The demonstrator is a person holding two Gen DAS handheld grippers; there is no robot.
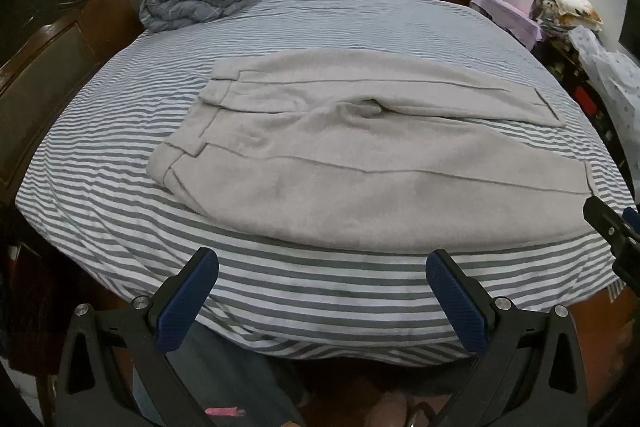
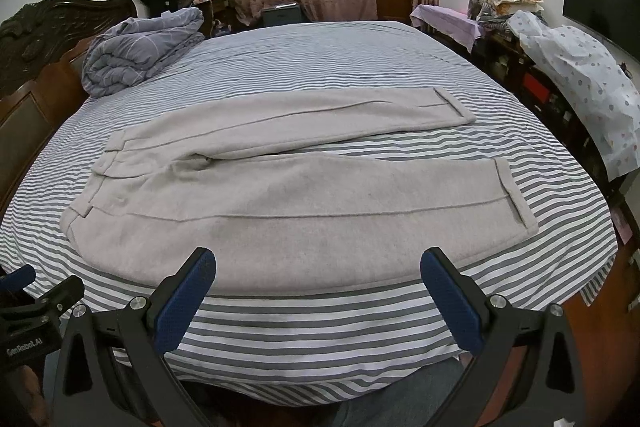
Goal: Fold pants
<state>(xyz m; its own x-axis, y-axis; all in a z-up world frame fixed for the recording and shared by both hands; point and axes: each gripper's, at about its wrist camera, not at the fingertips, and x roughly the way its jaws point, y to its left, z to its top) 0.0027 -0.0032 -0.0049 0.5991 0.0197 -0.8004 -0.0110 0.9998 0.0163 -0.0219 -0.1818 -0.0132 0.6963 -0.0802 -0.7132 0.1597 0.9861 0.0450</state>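
Light grey pants (image 1: 320, 171) (image 2: 280, 199) lie flat across the striped bed, waistband to the left, both legs spread apart toward the right with cuffed hems. My left gripper (image 1: 320, 267) hangs open over the near edge of the bed, just short of the nearer leg's lower edge, with nothing between its blue-padded fingers. My right gripper (image 2: 318, 263) is open too, hovering at the near edge of the same leg, empty. The right gripper's black body (image 1: 616, 231) shows at the right edge of the left wrist view.
A striped sheet covers the bed (image 2: 320, 67). A rolled blue-grey duvet (image 2: 140, 51) sits at the far left by the dark wooden headboard (image 2: 52, 23). Cluttered furniture with a dotted cloth (image 2: 580, 75) lines the right side. A person's legs (image 1: 224, 379) stand below the bed's near edge.
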